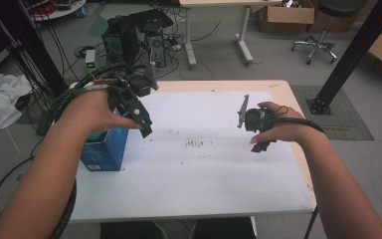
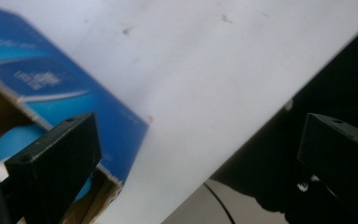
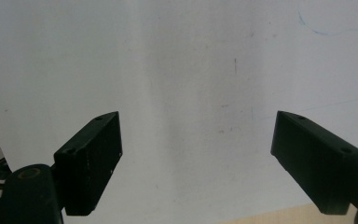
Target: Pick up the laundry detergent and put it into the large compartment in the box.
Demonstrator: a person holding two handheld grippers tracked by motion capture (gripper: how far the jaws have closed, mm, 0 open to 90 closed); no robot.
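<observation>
White-topped table (image 1: 204, 174): open blue cardboard box (image 1: 104, 149) at left edge. Both tools, left tool (image 1: 142, 122) and right tool (image 1: 258, 137), gape empty. A careless swing might topple the box.

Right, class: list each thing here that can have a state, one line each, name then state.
left gripper: open, nothing between the jaws.
right gripper: open, nothing between the jaws.
blue box: upright at the table's left edge, top open.
blue ball: lying inside the box.
</observation>
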